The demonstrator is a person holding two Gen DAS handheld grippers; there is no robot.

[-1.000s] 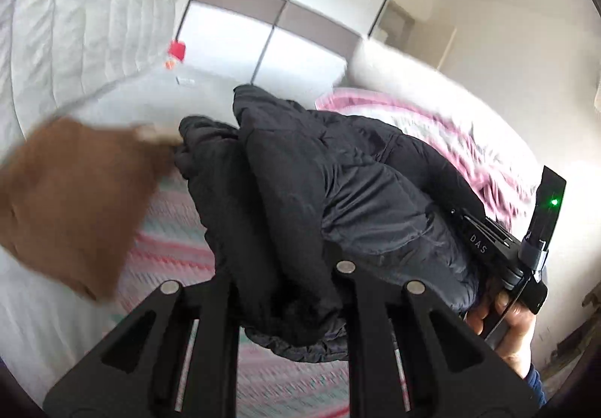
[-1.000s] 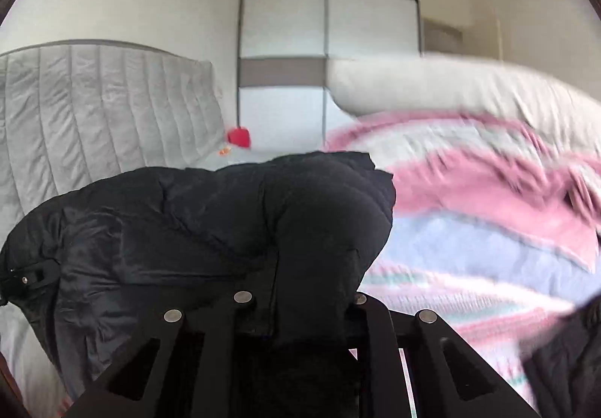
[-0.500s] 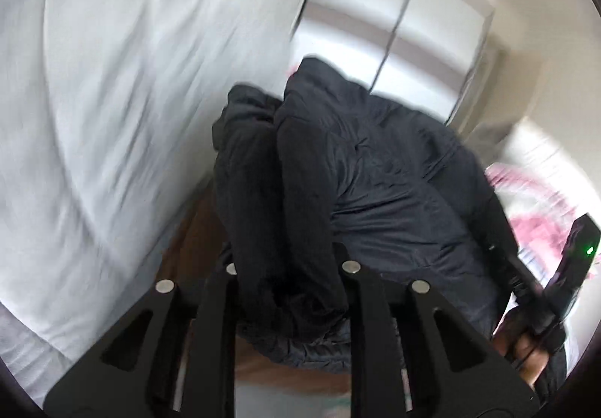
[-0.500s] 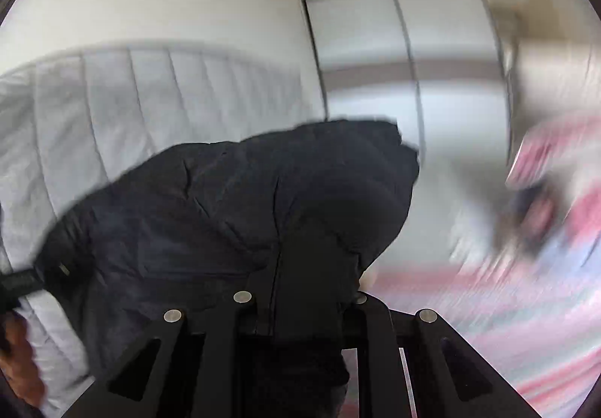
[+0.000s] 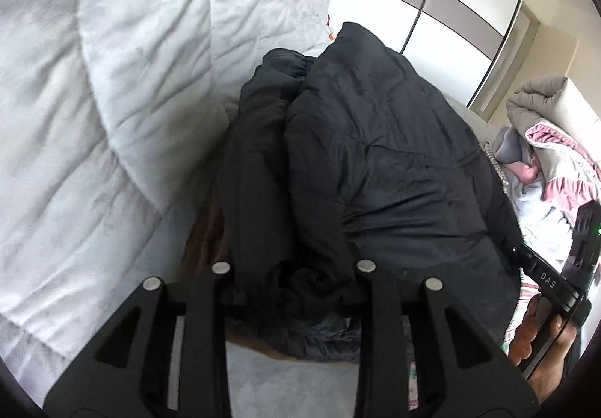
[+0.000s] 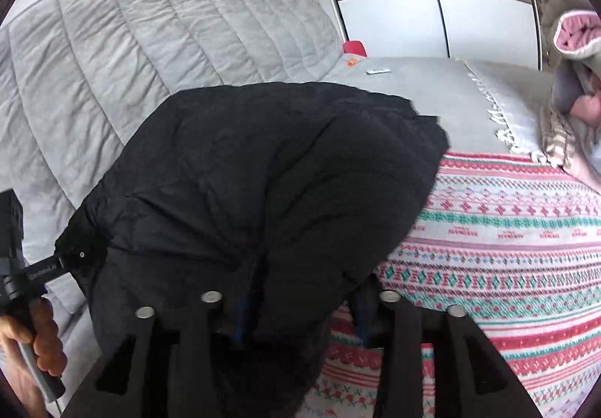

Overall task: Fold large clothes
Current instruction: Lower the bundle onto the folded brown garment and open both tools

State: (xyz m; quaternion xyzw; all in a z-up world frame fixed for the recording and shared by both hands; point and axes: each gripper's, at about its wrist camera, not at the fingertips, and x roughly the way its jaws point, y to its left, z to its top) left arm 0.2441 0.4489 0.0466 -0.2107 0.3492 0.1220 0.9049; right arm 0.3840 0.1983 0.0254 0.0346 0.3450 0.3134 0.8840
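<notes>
A black puffy jacket (image 5: 375, 155), folded into a thick bundle, lies against the grey quilted cushion (image 5: 112, 98) and partly on the patterned blanket (image 6: 507, 230). My left gripper (image 5: 293, 279) holds its near-left edge; the jaws are opening and bunched fabric still fills the gap between them. My right gripper (image 6: 300, 305) is at the jacket's (image 6: 263, 173) near-right edge. Its jaws are opening too, with fabric against the left finger and blanket showing beside the right one. A brown garment (image 5: 203, 230) peeks out from under the jacket.
A hand (image 5: 537, 343) grips the other tool's handle at the right of the left wrist view; another hand (image 6: 41, 335) shows at the lower left of the right wrist view. A pink and grey duvet pile (image 6: 578, 53) lies far right. A white wardrobe (image 6: 432, 4) stands behind. A red object (image 6: 354, 47) sits on the grey sheet.
Both grippers swung the jacket toward the quilted cushion and lowered it onto the bed. Both pairs of fingers have spread wider, the right pair more.
</notes>
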